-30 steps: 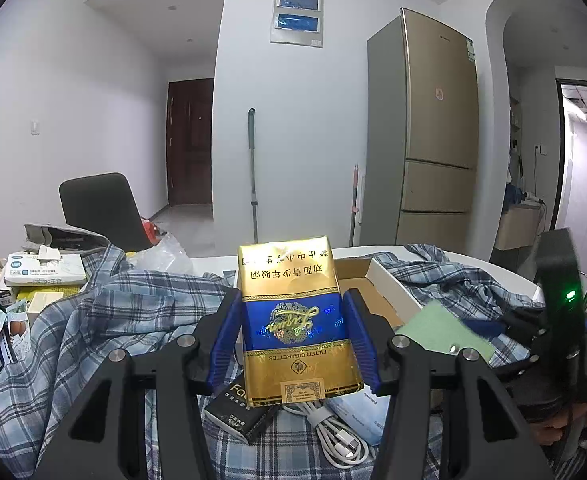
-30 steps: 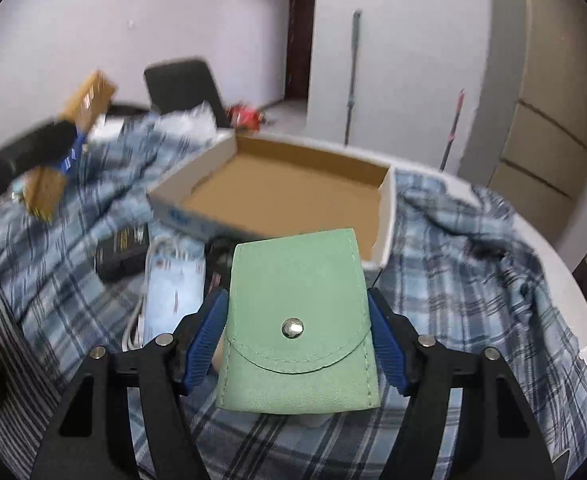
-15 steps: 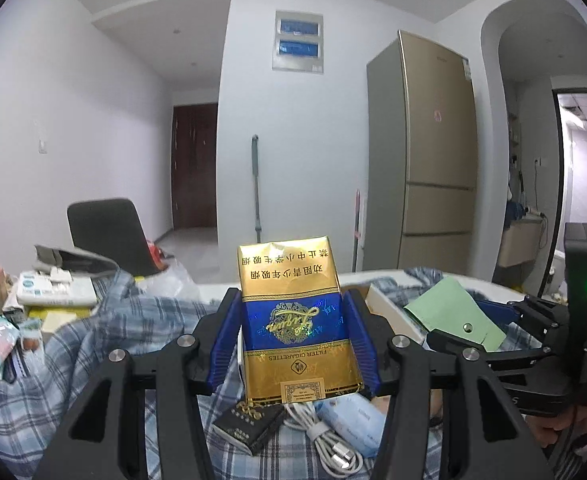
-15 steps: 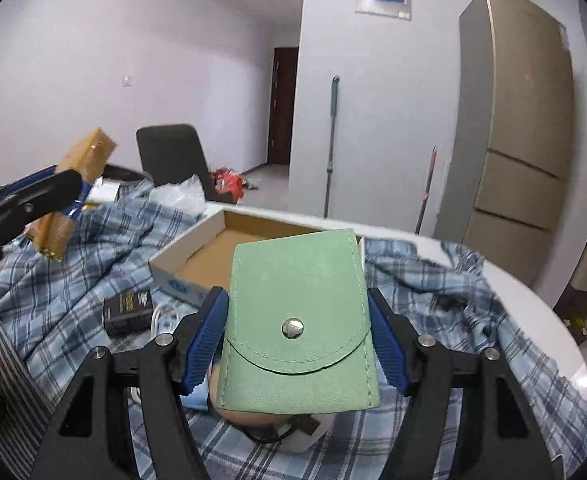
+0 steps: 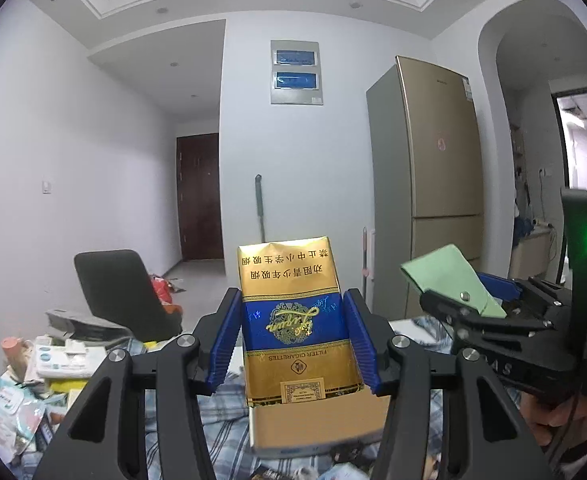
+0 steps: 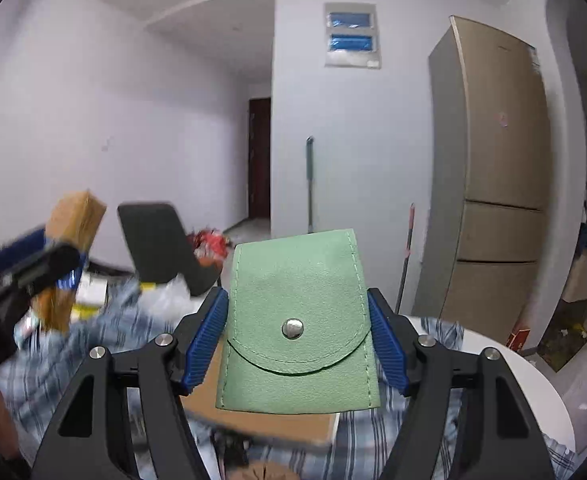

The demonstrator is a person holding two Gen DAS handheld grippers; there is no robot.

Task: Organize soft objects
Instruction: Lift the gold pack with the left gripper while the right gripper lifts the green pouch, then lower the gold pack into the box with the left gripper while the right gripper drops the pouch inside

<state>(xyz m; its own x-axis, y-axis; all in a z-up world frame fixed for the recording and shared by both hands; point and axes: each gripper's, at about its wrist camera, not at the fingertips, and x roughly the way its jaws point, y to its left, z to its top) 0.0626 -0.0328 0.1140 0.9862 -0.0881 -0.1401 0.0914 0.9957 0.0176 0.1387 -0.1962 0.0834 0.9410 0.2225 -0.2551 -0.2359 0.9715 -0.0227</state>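
Observation:
My left gripper (image 5: 293, 340) is shut on a gold and blue cigarette pack (image 5: 295, 320), held upright above the table. My right gripper (image 6: 297, 340) is shut on a green suede pouch (image 6: 297, 320) with a metal snap. The pouch also shows in the left wrist view (image 5: 449, 280) at the right, and the pack in the right wrist view (image 6: 69, 260) at the left, blurred. An open cardboard box (image 6: 261, 416) lies below both grippers on a blue plaid cloth (image 6: 105, 320); it also shows in the left wrist view (image 5: 317, 424).
Tissue packs and small items (image 5: 53, 364) crowd the table's left side. A black chair (image 5: 121, 292) stands behind the table. A gold fridge (image 5: 437, 184) stands at the right. The white round table edge (image 6: 533, 392) shows at the right.
Both grippers have risen and tilted upward with their objects still held. The box and cloth have dropped low in both views, and more wall and ceiling show.

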